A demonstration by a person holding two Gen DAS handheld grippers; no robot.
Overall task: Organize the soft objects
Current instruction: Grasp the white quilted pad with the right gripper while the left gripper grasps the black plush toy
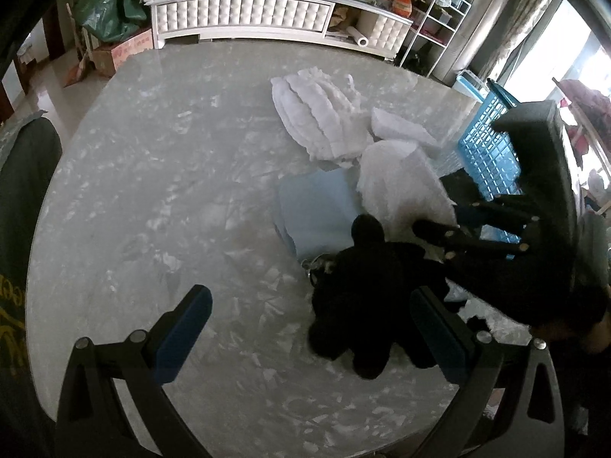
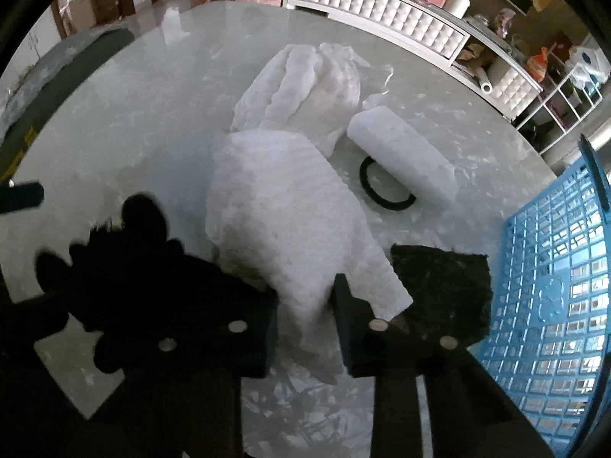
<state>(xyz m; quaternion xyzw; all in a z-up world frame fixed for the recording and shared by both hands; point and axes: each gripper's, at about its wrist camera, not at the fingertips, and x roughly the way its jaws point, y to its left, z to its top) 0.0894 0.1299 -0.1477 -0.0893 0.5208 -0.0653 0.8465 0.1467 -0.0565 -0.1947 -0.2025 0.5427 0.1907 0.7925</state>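
My right gripper (image 2: 305, 316) is shut on a rolled white foam sheet (image 2: 282, 221), its jaws pinching the sheet's near end; both also show in the left wrist view, the gripper (image 1: 439, 229) and the sheet (image 1: 401, 183). My left gripper (image 1: 309, 328) is open and empty above the table, with a black plush toy (image 1: 362, 297) by its right finger. The toy also shows in the right wrist view (image 2: 126, 259). A bag of white foam pieces (image 2: 305, 84), a small white foam roll (image 2: 401, 152) and a folded light blue cloth (image 1: 317, 206) lie nearby.
A blue plastic basket (image 2: 553, 305) stands at the right on the grey marble table (image 1: 152, 191). A black sponge block (image 2: 443, 286) and a black ring (image 2: 382, 187) lie near it. A white cabinet (image 1: 244, 15) stands beyond the table.
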